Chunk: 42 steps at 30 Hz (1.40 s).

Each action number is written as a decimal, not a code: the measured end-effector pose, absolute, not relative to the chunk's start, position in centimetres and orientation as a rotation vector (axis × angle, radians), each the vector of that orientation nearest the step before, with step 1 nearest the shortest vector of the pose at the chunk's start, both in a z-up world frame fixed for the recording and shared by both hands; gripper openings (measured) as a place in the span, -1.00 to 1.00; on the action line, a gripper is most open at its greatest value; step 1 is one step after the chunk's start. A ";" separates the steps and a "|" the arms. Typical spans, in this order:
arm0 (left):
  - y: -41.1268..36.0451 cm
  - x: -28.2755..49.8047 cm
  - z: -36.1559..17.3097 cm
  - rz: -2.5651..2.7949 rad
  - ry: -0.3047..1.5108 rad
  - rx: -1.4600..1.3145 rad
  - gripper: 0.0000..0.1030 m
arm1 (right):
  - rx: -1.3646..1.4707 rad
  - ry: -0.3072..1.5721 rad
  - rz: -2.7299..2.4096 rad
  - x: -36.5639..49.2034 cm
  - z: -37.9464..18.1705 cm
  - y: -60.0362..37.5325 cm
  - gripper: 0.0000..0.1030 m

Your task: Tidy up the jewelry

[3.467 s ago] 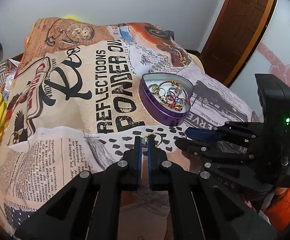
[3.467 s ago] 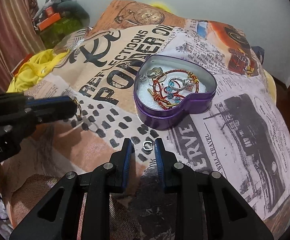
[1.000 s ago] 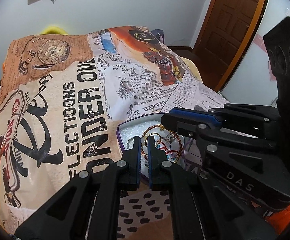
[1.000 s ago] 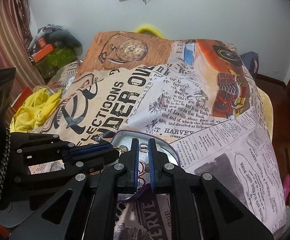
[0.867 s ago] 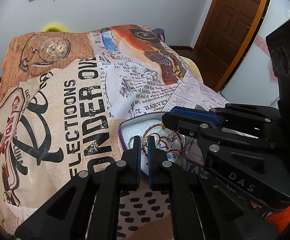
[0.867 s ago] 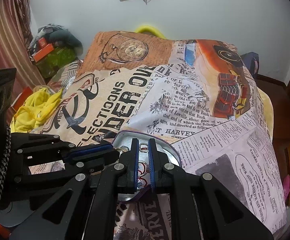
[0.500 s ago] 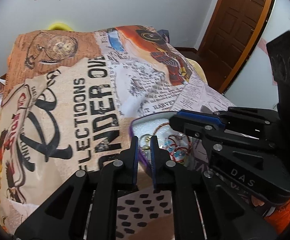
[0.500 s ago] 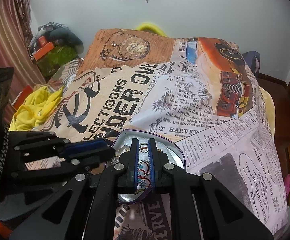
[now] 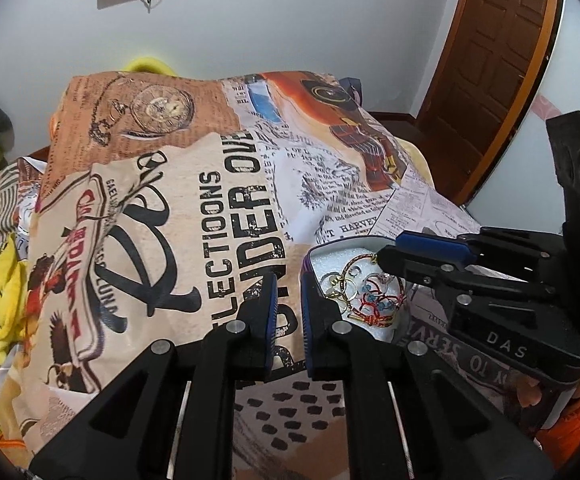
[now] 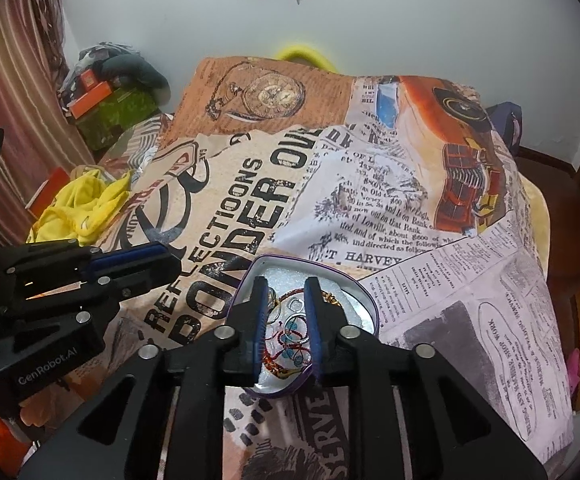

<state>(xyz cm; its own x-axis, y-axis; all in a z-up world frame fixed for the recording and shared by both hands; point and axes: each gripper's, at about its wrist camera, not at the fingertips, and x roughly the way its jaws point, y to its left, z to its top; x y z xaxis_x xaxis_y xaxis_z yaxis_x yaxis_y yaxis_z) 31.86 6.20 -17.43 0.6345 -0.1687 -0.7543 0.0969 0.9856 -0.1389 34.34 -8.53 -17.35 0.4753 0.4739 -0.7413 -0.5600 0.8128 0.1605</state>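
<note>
A purple heart-shaped tin (image 9: 309, 261) (image 10: 364, 296) lies on the printed bedspread and holds gold rings (image 9: 340, 285), a red cord bracelet (image 9: 370, 312) (image 10: 278, 358) and a small silver ring (image 10: 295, 303). My left gripper (image 9: 288, 280) is open and empty, just left of the tin's rim. My right gripper (image 10: 287, 286) is open and empty, directly above the tin's contents; it also shows in the left wrist view (image 9: 386, 258) over the tin.
The bedspread (image 9: 194, 208) covers the whole bed. Yellow cloth (image 10: 78, 208) and boxes (image 10: 94, 94) lie off the bed's left side. A wooden door (image 9: 490, 60) stands at the right. The left gripper's body (image 10: 50, 300) sits left of the tin.
Both grippers carried rings to the tin, then opened. The gold ring and the small silver ring now lie in the tin. The left gripper has shifted left of the tin.
</note>
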 end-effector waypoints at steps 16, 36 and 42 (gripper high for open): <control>4.3 24.5 -7.9 -0.157 0.662 -0.067 -0.66 | -0.101 0.594 0.566 26.2 -7.7 -12.2 -0.65; 3.0 6.2 3.1 -0.049 0.135 -0.011 -0.02 | 0.005 0.045 0.463 8.6 2.7 -17.3 0.10; 3.1 4.9 2.8 0.016 0.107 -0.022 0.59 | 0.014 0.020 0.393 7.8 2.5 -17.1 0.74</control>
<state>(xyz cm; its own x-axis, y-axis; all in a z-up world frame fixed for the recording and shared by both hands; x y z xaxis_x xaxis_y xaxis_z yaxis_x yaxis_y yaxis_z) 4.92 3.10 2.80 0.9941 0.0144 -0.1072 -0.0167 0.9996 -0.0209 7.75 -17.14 2.46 0.9236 0.3831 -0.0168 -0.3828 0.9237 0.0177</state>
